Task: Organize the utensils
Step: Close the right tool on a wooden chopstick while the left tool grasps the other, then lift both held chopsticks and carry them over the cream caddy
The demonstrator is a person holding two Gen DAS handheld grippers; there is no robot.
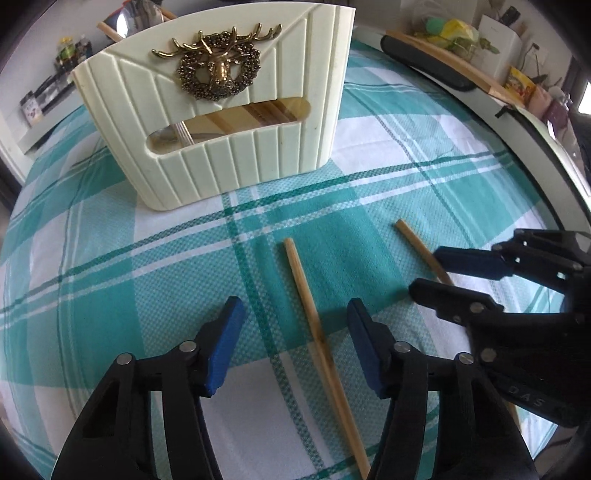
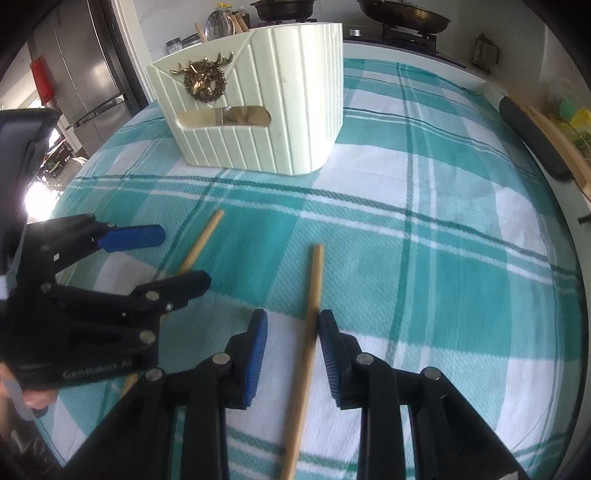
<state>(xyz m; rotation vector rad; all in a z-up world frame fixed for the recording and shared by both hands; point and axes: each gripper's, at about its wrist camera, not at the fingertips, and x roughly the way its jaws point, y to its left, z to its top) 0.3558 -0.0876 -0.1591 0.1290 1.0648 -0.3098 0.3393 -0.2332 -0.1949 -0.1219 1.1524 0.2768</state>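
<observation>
Two wooden chopsticks lie on the checked cloth. My left gripper [image 1: 295,343] is open around one chopstick [image 1: 314,325], which lies between its blue pads without touching. It also shows in the right wrist view [image 2: 173,258] with that chopstick [image 2: 203,240]. My right gripper [image 2: 291,350] is open around the other chopstick [image 2: 312,314], its right pad close beside it. It also shows in the left wrist view [image 1: 436,273] over that chopstick [image 1: 417,243]. A cream utensil holder [image 1: 221,122] with a brass deer emblem stands beyond, holding utensils; it also shows in the right wrist view [image 2: 258,110].
The teal and white checked cloth [image 1: 110,258] covers the table. A dark pad and wooden strip [image 1: 443,62] lie at the right table edge. A stove with pans [image 2: 402,18] stands behind the table, a fridge [image 2: 85,70] at left.
</observation>
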